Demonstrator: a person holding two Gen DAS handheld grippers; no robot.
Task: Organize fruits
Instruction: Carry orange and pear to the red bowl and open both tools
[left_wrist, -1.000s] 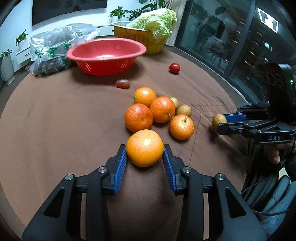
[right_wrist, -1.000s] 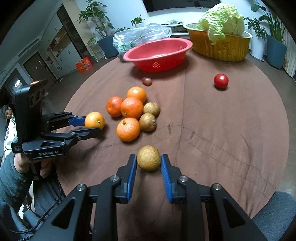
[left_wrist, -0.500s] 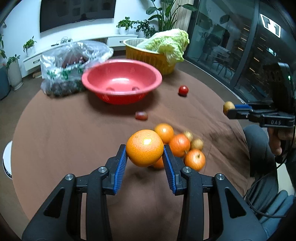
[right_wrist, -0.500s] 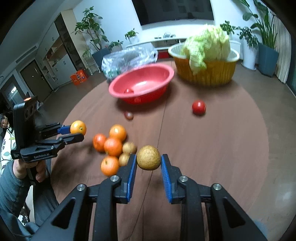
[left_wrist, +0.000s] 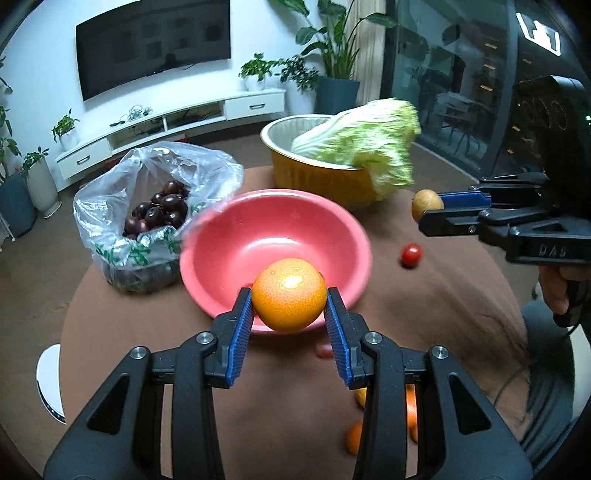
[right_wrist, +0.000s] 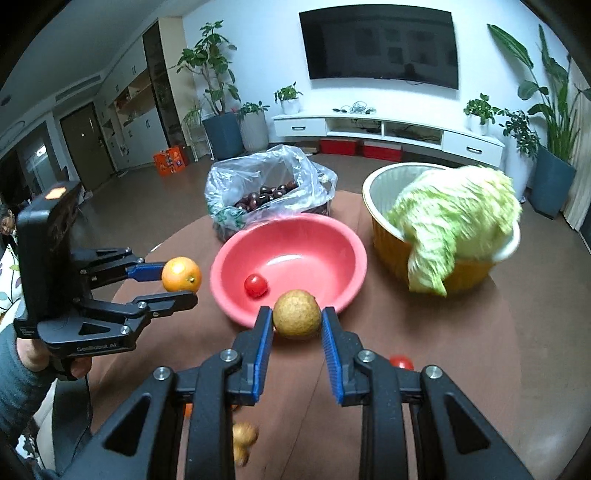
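Note:
My left gripper (left_wrist: 289, 301) is shut on an orange (left_wrist: 288, 284) and hangs over the near rim of the red bowl (left_wrist: 351, 236). My right gripper (right_wrist: 296, 313) is shut on a round brown fruit (right_wrist: 296, 319), also lifted, just in front of the red bowl (right_wrist: 343, 240). A cherry tomato (right_wrist: 255, 285) lies inside the bowl. In the left wrist view the right gripper (left_wrist: 428, 214) is to the right of the bowl. The left gripper (right_wrist: 184, 282) with its orange (right_wrist: 181, 274) shows left of the bowl. Leftover oranges (left_wrist: 354, 437) and brown fruits (right_wrist: 243, 434) lie low on the brown table.
A yellow basin (right_wrist: 380, 192) with a cabbage (right_wrist: 458, 218) stands right of the bowl. A plastic bag of dark grapes (right_wrist: 266, 188) sits behind it. Loose cherry tomatoes (left_wrist: 410, 254) (right_wrist: 400, 362) lie on the brown tablecloth. A person's hand (left_wrist: 554, 288) holds the right gripper.
Both grippers have risen from the table and moved forward to the red bowl, each carrying its fruit. The pile of oranges has dropped to the bottom of the views.

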